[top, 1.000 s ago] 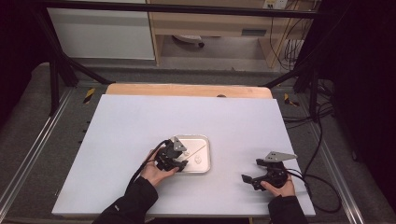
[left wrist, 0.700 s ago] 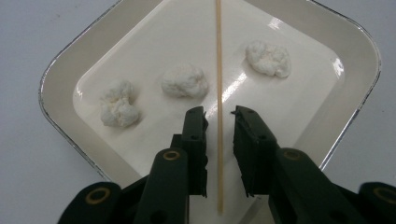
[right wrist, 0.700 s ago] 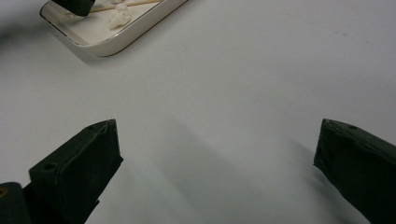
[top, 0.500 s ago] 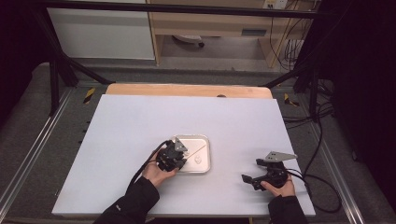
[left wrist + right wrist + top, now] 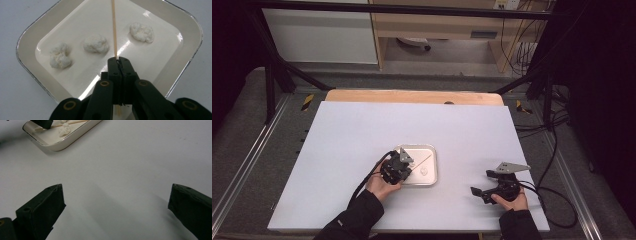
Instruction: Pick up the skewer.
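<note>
Wooden skewer (image 5: 114, 27) clamped in left gripper (image 5: 119, 59) jaws; three lumps (image 5: 96, 44) in tray (image 5: 30, 37).

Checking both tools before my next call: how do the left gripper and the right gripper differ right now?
The left gripper is shut on a thin wooden skewer; the right gripper is open and holds nothing. The left gripper hangs over the white tray with its three white lumps; the right gripper sits over bare table, apart from the tray. Both have black jaws and each is held in one hand.
</note>
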{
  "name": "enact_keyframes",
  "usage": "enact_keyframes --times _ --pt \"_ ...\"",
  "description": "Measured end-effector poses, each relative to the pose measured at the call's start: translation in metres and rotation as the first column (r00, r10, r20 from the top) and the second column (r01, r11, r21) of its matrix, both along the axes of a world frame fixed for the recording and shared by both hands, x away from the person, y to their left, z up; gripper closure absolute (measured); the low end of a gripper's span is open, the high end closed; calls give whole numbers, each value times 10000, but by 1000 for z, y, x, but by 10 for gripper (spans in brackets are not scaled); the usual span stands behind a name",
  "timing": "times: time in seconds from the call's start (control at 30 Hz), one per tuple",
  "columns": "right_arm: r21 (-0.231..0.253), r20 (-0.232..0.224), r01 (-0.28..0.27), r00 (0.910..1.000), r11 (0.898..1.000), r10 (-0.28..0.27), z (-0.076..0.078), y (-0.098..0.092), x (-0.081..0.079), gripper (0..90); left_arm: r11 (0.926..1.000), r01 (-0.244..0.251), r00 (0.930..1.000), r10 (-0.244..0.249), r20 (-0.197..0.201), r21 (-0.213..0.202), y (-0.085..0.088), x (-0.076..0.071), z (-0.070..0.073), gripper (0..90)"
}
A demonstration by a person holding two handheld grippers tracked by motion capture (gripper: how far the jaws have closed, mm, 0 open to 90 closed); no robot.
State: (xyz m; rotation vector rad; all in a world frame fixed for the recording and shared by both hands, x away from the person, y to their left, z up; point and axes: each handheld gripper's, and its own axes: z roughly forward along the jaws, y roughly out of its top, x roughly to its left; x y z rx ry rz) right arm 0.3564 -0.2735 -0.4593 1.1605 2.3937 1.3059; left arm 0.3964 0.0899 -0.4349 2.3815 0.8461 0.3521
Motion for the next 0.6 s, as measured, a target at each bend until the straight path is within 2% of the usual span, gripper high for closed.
enact_keyframes --times 0.13,0.3,0.6 --pt "10 -6 -9 10000 10000 9 0 0 0 10 10000 23 10000 -22 37 -97 0 0 -1 888" --pt "3 -7 -7 10000 10000 7 0 0 0 10 9990 3 10000 1 72 -452 2 -1 -1 889" --pt "-7 17 -18 10000 10000 18 0 0 0 10 9958 65 9997 -44 229 -918 10 -5 8 891"
